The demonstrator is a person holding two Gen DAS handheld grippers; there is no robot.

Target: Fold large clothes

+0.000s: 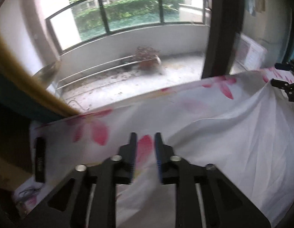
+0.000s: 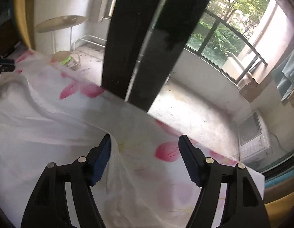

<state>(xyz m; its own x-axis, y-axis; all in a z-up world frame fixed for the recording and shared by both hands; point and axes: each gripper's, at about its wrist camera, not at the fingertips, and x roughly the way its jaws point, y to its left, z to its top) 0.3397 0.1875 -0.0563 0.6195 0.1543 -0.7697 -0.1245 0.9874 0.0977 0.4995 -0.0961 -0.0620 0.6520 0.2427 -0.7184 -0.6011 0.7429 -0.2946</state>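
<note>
A large white cloth with pink petal print (image 1: 213,133) lies spread and rumpled in front of a balcony door; it also shows in the right wrist view (image 2: 52,125). My left gripper (image 1: 146,138) is shut on a fold of this cloth, which hangs between its fingers. My right gripper (image 2: 145,142) is open, its fingers wide apart over the cloth's near edge, holding nothing. The right gripper also shows at the far right of the left wrist view (image 1: 281,76). The left gripper shows at the left edge of the right wrist view (image 2: 4,64).
A black door frame post (image 2: 131,43) stands just behind the cloth. Beyond it is a balcony floor (image 1: 147,76) with a dried potted plant (image 1: 147,57), a small round table (image 2: 61,23) and a white appliance (image 2: 255,138). A black remote-like bar (image 1: 40,159) lies at left.
</note>
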